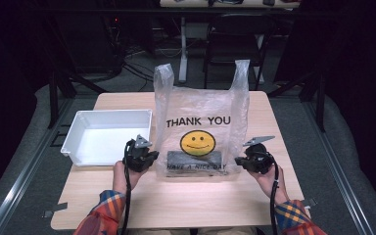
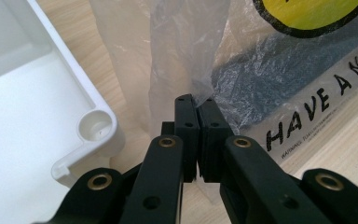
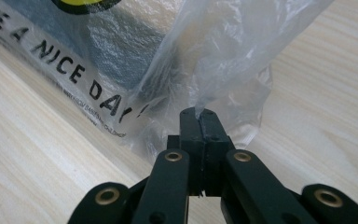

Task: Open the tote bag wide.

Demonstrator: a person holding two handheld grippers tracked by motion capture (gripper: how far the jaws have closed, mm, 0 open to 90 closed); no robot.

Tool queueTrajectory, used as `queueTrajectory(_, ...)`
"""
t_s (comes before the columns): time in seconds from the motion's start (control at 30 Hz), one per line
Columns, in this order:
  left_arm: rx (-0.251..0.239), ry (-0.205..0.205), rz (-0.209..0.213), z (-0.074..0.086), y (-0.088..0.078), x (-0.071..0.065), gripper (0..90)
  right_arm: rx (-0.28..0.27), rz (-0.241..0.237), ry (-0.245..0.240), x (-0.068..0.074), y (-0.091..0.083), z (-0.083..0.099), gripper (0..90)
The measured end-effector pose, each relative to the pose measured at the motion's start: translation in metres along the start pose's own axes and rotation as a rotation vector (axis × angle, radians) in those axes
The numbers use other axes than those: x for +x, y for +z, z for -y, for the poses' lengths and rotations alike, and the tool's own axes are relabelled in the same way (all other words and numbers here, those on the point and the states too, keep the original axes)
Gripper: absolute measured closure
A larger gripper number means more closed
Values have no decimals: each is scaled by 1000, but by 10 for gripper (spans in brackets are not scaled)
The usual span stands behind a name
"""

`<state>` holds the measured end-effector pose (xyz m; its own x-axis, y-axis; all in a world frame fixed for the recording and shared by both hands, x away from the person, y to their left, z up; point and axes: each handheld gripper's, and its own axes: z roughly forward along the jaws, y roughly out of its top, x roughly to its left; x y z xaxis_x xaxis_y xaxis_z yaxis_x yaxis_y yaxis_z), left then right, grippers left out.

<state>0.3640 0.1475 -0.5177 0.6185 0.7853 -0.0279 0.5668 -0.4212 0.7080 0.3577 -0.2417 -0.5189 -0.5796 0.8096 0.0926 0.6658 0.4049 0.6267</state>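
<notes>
we had the left gripper (image 1: 149,157) and right gripper (image 1: 240,161) each pinched shut on a bottom corner of the plastic bag (image 1: 200,122), standing mid-table beside the white bin (image 1: 107,134). to empty the dark block (image 1: 194,159), we judged both should lift evenly.

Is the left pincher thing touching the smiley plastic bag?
Touching. In the left gripper view, the left gripper has its jaws shut on a fold of the plastic bag.
</notes>
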Motion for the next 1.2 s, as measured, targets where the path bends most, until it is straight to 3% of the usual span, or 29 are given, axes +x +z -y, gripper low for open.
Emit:
queueTrajectory(0.07, 0, 0, -17, -1, -1, 0, 797, 5, -3, -2, 1, 1, 1, 900)
queueTrajectory(0.13, -20, -8, -43, -5, -4, -1, 614, 18, -4, -5, 2, 3, 3, 900)
queueTrajectory(0.17, -37, -10, -35, -7, -5, -1, 540, 27, -4, -12, 2, 3, 3, 900)
queueTrajectory(0.23, -61, -3, -33, -11, -7, -3, 482, 44, -1, -13, 2, 6, 4, 900)
queueTrajectory(0.33, -77, -2, -25, -15, -4, -4, 477, 65, -5, -17, 2, 10, 6, 900)
queueTrajectory(0.43, -84, 3, -8, -17, 2, -6, 561, 83, -13, -19, 3, 14, 7, 900)
queueTrajectory(0.47, -84, 5, -5, -17, 5, -7, 627, 84, -10, -18, 4, 15, 7, 900)
queueTrajectory(0.67, -26, 51, 21, -14, 15, -14, 871, 118, -28, -20, 3, 18, 10, 900)
queueTrajectory(0.73, -22, 53, 24, -13, 16, -14, 891, 116, -29, -14, 3, 18, 10, 880)
queueTrajectory(0.83, -10, 55, 40, -11, 14, -13, 893, 104, -54, -11, 0, 12, 8, 777)
queueTrajectory(0.97, -1, 51, 56, -7, 12, -9, 894, 50, -103, 16, -9, 0, 3, 663)
queueTrajectory(1.03, 9, 46, 65, -5, 12, -8, 894, 21, -102, 38, -14, -5, -1, 614)
queueTrajectory(1.2, 23, 47, 76, -3, 12, -6, 894, -36, -105, 75, -22, -7, -12, 614)
